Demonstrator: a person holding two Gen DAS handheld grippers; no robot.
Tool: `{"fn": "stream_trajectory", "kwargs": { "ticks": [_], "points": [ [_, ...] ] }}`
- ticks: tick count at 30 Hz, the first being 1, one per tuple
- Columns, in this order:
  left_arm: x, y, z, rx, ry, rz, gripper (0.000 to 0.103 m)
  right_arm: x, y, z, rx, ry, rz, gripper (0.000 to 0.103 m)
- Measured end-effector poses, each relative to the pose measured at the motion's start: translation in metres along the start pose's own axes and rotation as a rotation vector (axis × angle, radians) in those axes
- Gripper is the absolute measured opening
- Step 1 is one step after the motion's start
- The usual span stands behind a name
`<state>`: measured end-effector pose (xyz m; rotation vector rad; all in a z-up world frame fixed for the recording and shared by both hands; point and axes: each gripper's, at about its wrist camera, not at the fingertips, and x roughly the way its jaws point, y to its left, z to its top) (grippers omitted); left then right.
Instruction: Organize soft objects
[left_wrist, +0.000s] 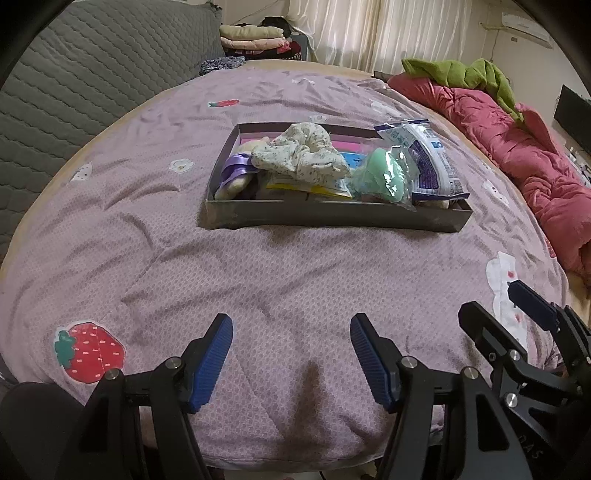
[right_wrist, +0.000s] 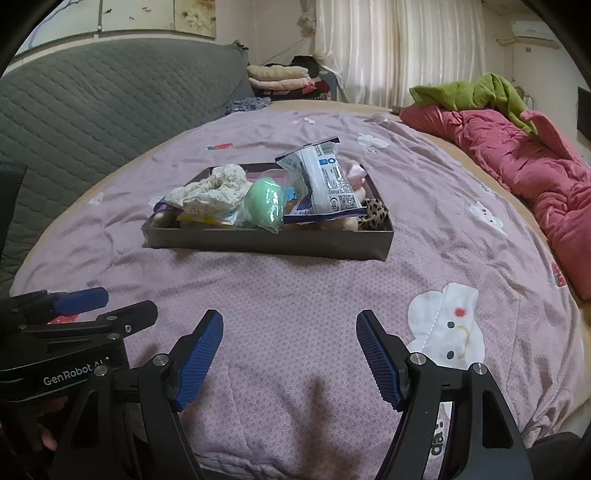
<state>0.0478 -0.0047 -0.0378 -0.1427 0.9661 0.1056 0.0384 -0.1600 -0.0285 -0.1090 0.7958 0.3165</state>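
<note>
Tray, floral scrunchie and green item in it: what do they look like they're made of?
Tray: looks like thin grey cardboard, matte, with flat folded walls.
Scrunchie: soft woven fabric, cream with small flowers, gathered into ruffles.
Green item: probably foam or sponge, mint, sealed in a clear plastic wrap that glints and crinkles.

Bed and its surroundings

A lilac bedspread (left_wrist: 280, 280) with a strawberry patch (left_wrist: 92, 352) covered the bed; a pink quilt (right_wrist: 524, 170) under a green blanket (right_wrist: 476, 92) lay along its right edge, folded clothes (right_wrist: 280, 79) beyond its far edge.
</note>
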Motion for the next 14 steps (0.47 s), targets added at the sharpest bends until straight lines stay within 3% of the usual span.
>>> {"fn": "stream_trajectory", "kwargs": {
  "ticks": [14],
  "points": [
    [0.0099,0.0030,-0.0018,-0.011,0.037,0.006,0.066,0.0079,-0.0061,0.0008,0.042,0.015,0.009,0.076]
  ]
}}
